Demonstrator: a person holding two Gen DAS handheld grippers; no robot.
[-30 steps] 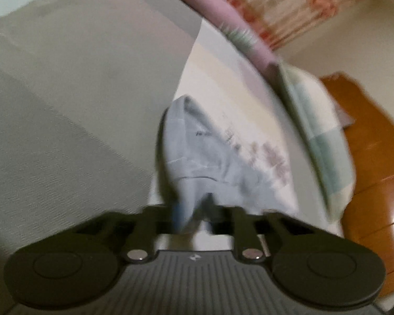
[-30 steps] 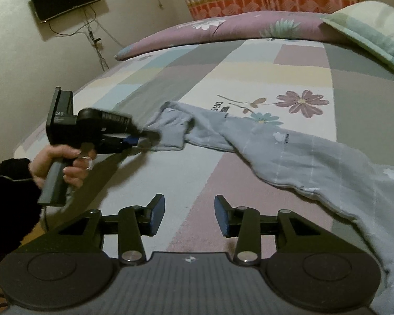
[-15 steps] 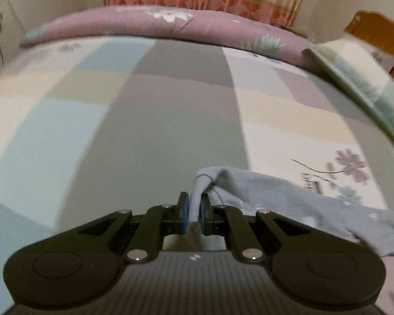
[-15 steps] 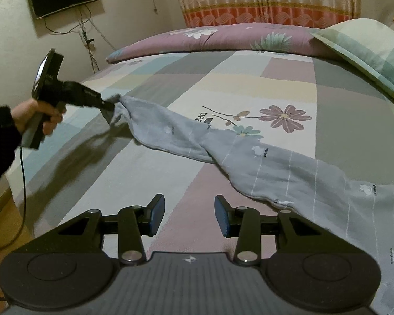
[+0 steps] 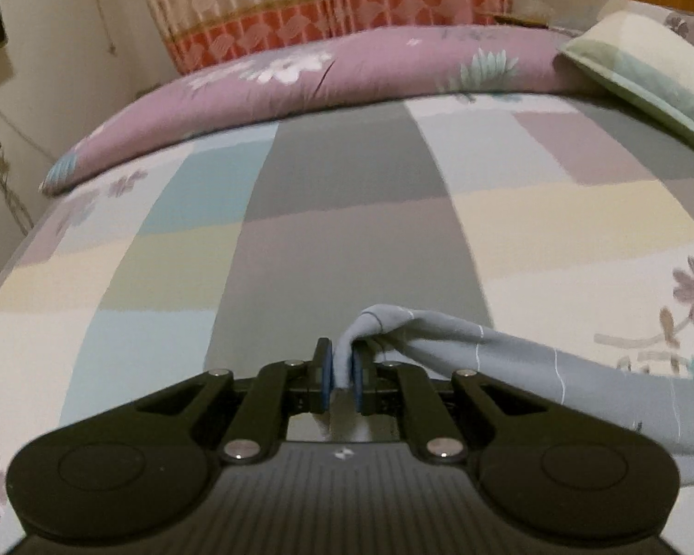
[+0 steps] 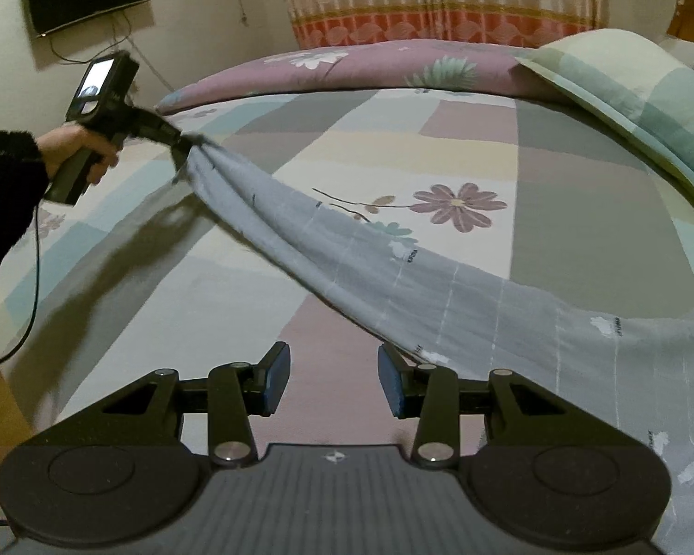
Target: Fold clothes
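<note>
The left gripper [image 5: 341, 377] is loosening, its jaws opening with an end of the grey garment [image 6: 439, 286] between them; the right gripper [image 6: 333, 381] is hanging spread and empty. The garment is trailing unfolded across the patchwork bed [image 6: 578, 212], so folding is barely starting. Small dark print on the cloth is probably lettering, too blurred to read
</note>
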